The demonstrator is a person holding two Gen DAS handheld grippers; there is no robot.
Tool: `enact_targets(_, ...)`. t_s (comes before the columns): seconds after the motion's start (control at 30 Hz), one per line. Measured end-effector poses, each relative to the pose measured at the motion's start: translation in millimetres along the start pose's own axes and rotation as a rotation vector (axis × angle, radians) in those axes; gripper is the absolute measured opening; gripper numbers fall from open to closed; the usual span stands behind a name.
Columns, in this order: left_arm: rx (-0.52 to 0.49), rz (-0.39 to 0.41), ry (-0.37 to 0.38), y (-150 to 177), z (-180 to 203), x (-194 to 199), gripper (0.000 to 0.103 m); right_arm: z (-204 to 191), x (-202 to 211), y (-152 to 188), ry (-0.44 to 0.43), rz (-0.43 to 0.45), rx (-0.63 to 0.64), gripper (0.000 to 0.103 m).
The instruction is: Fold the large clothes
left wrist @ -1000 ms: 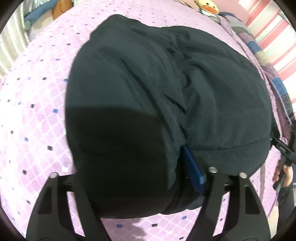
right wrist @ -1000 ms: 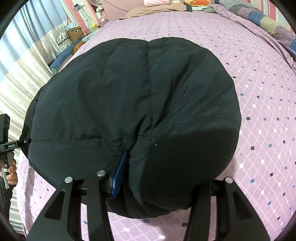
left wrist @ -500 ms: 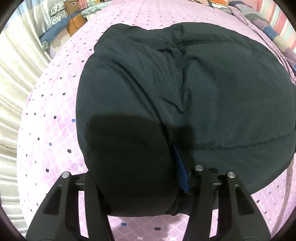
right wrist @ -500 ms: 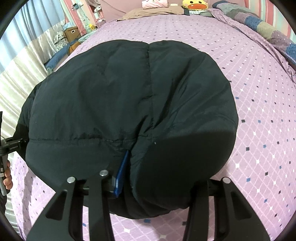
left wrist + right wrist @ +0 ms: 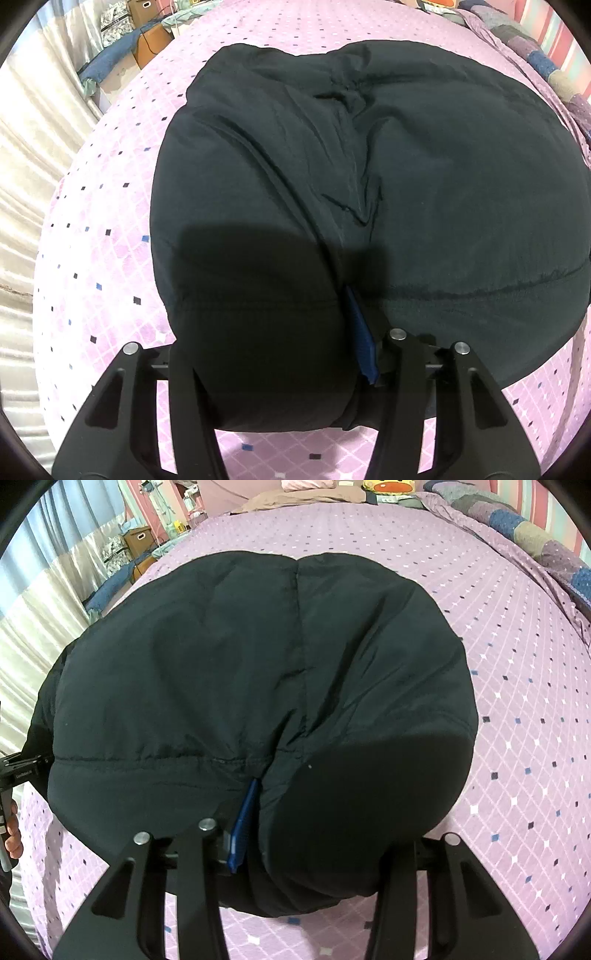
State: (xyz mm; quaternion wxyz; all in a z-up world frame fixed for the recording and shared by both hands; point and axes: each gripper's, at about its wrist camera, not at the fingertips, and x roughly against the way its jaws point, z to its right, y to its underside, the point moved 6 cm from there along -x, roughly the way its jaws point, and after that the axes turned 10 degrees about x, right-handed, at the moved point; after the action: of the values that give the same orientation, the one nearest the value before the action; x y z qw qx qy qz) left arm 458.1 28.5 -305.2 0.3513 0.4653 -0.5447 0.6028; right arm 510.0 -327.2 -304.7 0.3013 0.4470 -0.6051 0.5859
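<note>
- Black jacket [image 5: 369, 192] [image 5: 258, 686] lying spread on the purple bed [image 5: 110, 229] [image 5: 517, 686].
- Left gripper [image 5: 280, 369] fingers pinching its near hem.
- Right gripper [image 5: 317, 849] fingers likewise gripping the hem.

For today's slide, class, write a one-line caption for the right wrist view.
Right gripper grips the near edge of a black jacket spread on a purple bedsheet, a blue pad against the fabric.

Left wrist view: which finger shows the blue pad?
The image-right finger: its blue pad presses the black jacket; the other finger has fabric over its inner face.
</note>
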Motion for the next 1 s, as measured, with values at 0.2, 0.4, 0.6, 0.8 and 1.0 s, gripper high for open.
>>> enact_targets(0.2,0.012,-0.026,0.002,-8,0,-11,0.052,-1,-5,-7,0.007,-0.026,-0.003,0.044)
enact_targets(0.4,0.015,-0.002,-0.012,-8,-2,3,0.042,1,9,-8,-0.007,0.012,-0.023,0.036)
enact_targets(0.6,0.017,0.017,0.006,-14,-4,24,0.031,1,33,-12,-0.029,0.069,-0.027,0.030)
enact_targets(0.8,0.019,0.044,0.022,-20,1,42,0.028,3,45,-17,-0.034,0.093,-0.014,0.028)
enact_targets(1.0,0.013,0.058,0.022,-23,4,51,0.026,3,56,-15,-0.040,0.118,-0.005,0.028)
